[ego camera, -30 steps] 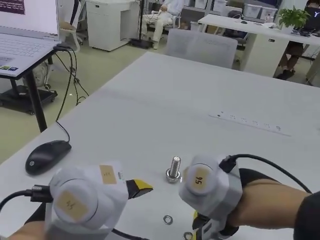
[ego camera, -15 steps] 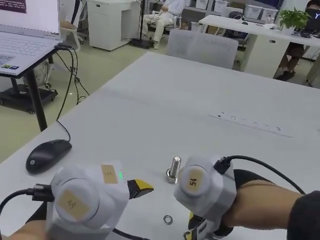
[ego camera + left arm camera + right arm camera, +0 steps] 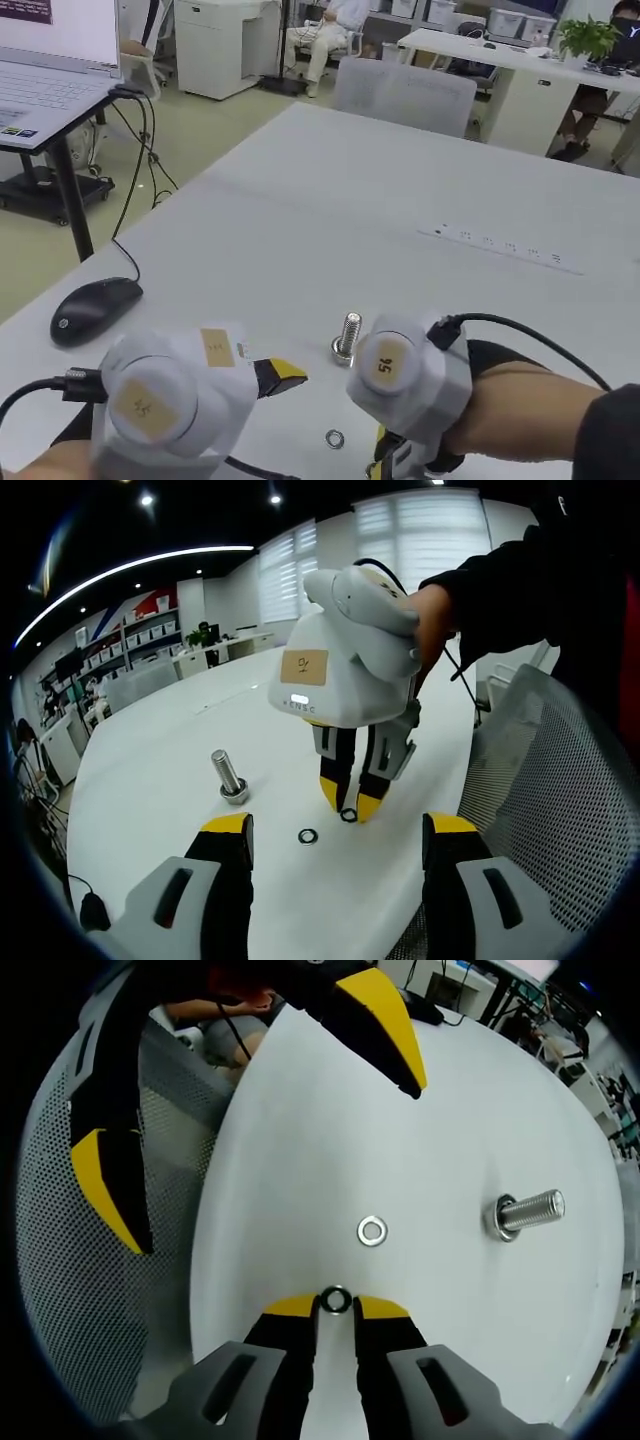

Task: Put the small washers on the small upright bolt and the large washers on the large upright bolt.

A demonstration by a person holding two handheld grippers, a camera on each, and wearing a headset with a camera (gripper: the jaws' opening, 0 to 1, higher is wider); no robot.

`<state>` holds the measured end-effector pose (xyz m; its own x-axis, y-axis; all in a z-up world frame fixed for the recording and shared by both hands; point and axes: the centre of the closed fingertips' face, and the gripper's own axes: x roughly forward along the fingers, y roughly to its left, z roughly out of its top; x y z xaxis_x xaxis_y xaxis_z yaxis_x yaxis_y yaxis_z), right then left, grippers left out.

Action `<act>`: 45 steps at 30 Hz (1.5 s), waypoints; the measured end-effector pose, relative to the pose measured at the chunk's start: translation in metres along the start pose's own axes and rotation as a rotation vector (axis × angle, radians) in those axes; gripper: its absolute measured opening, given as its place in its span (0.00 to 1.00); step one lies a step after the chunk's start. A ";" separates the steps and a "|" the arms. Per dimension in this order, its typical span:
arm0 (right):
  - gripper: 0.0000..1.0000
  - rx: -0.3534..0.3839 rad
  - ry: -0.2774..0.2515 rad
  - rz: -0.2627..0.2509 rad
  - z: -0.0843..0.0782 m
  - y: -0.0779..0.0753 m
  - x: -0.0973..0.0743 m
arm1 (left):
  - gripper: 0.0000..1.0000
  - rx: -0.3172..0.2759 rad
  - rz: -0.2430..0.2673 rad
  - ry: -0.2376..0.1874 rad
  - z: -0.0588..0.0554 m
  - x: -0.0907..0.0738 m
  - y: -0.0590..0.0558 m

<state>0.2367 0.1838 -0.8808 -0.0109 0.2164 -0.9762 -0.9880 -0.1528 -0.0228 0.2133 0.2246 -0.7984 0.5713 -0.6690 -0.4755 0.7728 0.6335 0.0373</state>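
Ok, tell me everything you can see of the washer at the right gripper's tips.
The washer is a small, flat metal ring, dull silver with a round hole. It lies flat between the yellow tips of the right gripper, which press on it from both sides, low at the white table. I cannot tell whether it rests on the table or is just lifted. It is apart from the loose washer beyond it.

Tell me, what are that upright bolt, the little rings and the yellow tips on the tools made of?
The upright bolt looks like plated steel: silvery, with shiny threads. The loose washer and the held washer in the right tool seem the same metal, grey with a glint. The yellow pads look matte, probably rubber or plastic; I can't tell which.
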 end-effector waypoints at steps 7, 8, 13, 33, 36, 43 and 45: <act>0.14 0.006 -0.002 0.001 0.001 -0.001 0.000 | 0.68 0.000 -0.001 0.000 0.000 0.000 0.000; 0.14 0.010 -0.003 0.001 0.000 -0.001 0.000 | 0.68 0.000 -0.002 0.001 0.000 0.000 0.000; 0.14 0.006 0.003 -0.005 0.001 0.000 0.001 | 0.68 0.001 -0.003 0.002 0.000 0.000 0.000; 0.13 0.067 -0.012 -0.004 -0.012 -0.010 -0.006 | 0.67 0.000 -0.003 0.003 -0.001 0.000 0.001; 0.13 0.075 -0.006 -0.010 -0.019 -0.013 -0.009 | 0.67 -0.001 -0.003 0.004 -0.001 0.000 0.001; 0.13 0.093 -0.001 -0.020 -0.029 -0.018 -0.017 | 0.67 0.002 -0.004 0.008 -0.001 0.000 0.000; 0.13 0.101 0.003 -0.027 -0.036 -0.020 -0.022 | 0.67 0.001 -0.005 0.006 -0.001 0.000 0.000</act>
<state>0.2620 0.1478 -0.8664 0.0163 0.2162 -0.9762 -0.9984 -0.0489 -0.0275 0.2127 0.2248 -0.7992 0.5655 -0.6697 -0.4813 0.7760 0.6297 0.0357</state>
